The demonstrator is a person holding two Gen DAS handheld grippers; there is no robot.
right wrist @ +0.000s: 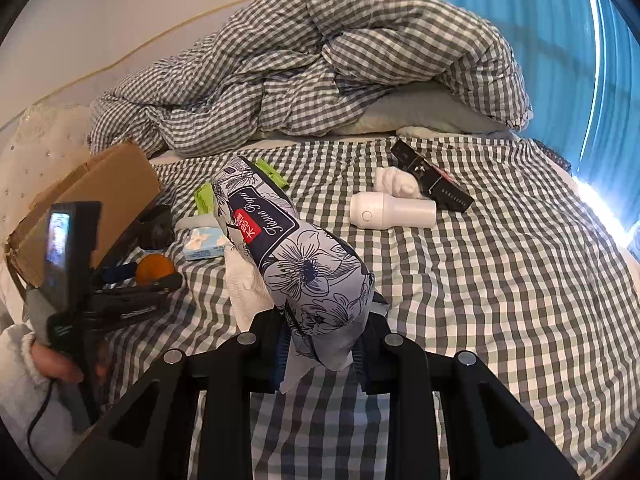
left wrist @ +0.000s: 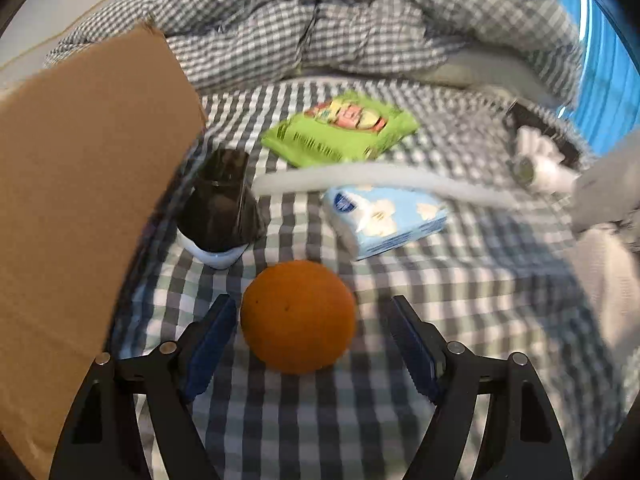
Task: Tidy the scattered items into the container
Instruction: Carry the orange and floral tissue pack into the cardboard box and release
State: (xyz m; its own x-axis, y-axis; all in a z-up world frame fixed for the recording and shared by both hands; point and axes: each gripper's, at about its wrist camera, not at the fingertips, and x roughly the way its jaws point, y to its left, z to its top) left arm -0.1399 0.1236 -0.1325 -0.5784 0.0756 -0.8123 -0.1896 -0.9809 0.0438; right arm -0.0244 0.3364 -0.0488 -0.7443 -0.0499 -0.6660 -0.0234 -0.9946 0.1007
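Observation:
An orange lies on the checked bed sheet between the fingers of my left gripper, which stands open, with a clear gap on the orange's right side. The open cardboard box stands just left of it. My right gripper is shut on the lower end of a floral tissue pack, held up above the sheet. In the right wrist view the left gripper, the orange and the box are at the left, with a person's hand on the tool.
Scattered on the sheet are a dark bag with a white base, a green packet, a small blue tissue pack, a white bottle, a black box and a white crumpled item. A heaped checked duvet fills the far side.

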